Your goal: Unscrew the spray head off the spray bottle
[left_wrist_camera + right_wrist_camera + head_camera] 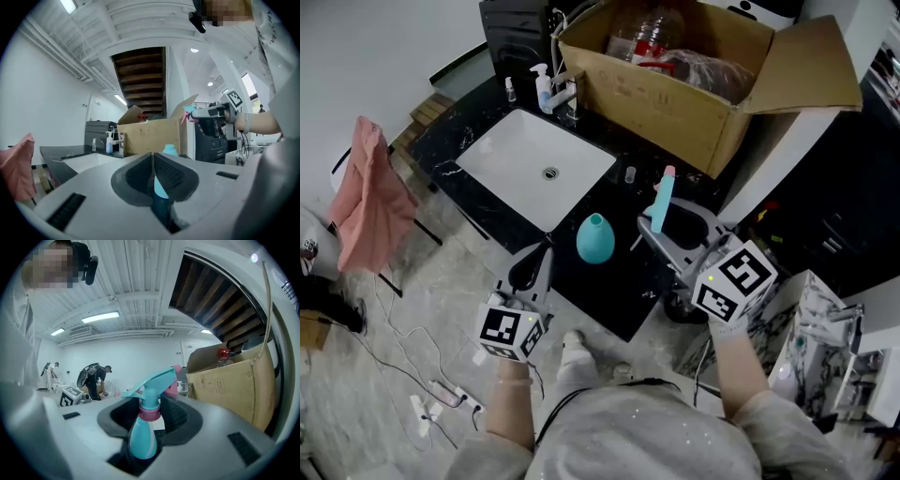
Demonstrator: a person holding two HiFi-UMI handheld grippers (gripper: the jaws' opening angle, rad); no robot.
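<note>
The spray head, teal with a pink collar, is off the bottle and pinched between the right tongs, which hold it up above the black bench. The teal spray bottle stands upright on the bench with its neck bare, between the two tongs and near the white sink. The left tongs are pressed together with nothing between them, just beside the bottle. A cardboard box sits behind.

bright ceiling strip lights, sharp head view, fisheye-bent gripper views with dark corners.
</note>
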